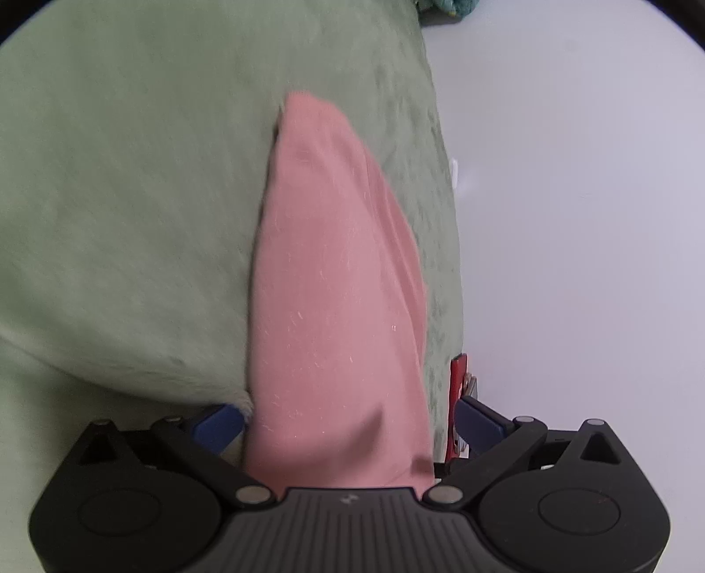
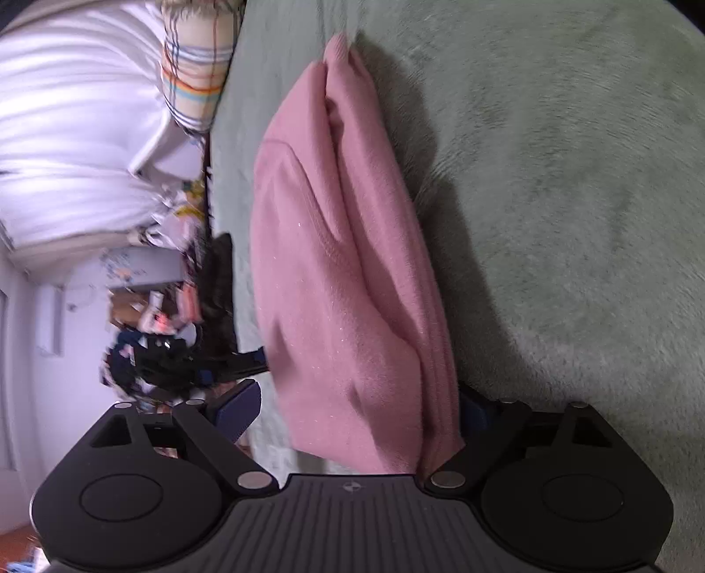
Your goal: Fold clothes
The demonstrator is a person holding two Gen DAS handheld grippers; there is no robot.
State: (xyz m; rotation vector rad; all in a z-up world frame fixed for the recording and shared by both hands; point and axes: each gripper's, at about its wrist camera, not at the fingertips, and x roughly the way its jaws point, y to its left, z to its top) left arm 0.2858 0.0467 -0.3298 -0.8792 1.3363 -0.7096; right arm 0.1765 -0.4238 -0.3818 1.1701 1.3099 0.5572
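Folding is looking midway: pink garment [image 1: 335, 286] is lying doubled into a long narrow bundle on the green blanket [image 1: 123, 198]. Left gripper [image 1: 348, 423] and right gripper [image 2: 357, 410] are both standing wide open, cloth between the jaws, unpinched. Further folds likely remaining.

One pink garment [image 1: 335, 282], bunched in folds. One pale green plush blanket [image 1: 132, 198] beneath it. Two grippers, left gripper [image 1: 348, 423] and right gripper [image 2: 352, 410], each with two blue fingers [image 1: 220, 425]. One plaid pillow [image 2: 198, 75]. One red tag [image 1: 458, 396]. One teal cloth [image 1: 454, 6], partly visible.
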